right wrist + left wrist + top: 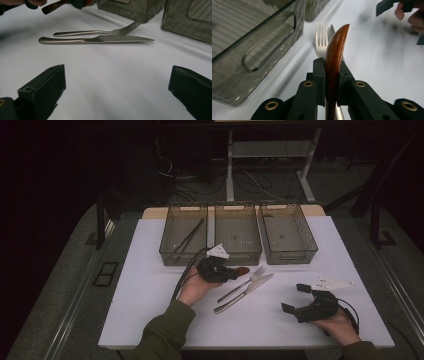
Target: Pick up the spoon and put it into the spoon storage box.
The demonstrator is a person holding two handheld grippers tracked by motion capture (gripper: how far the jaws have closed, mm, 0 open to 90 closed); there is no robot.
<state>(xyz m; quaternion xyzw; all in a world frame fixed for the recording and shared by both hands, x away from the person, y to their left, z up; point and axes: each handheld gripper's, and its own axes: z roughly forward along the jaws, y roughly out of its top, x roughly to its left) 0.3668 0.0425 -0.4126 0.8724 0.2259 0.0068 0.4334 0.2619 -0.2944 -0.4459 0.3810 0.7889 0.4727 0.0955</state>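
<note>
While a person's left gripper [231, 272] clamps a wooden spoon [242, 270] just above the white counter [150, 285], the high view shows a steel fork [245, 282] and knife [245, 292] lying side by side near it. Three smoky, ribbed plastic bins [237, 235] stand in a row at the far edge; the left bin [184, 234] holds dark chopsticks [187, 240]. The right gripper [297, 299] rests on the counter, jaws spread wide with nothing between them. Grey floor, cables and metal legs lie in the dark behind.

From the left gripper view, the glossy reddish-brown spoon [335, 55] stands edge-on, pinched between the black jaws, the fork tines [321, 37] below and a bin's cut-out handle [269, 47] beside it.

From the right gripper view, fork [100, 32] and serrated knife [100, 39] lie on the matte white sheet [112, 75].
</note>
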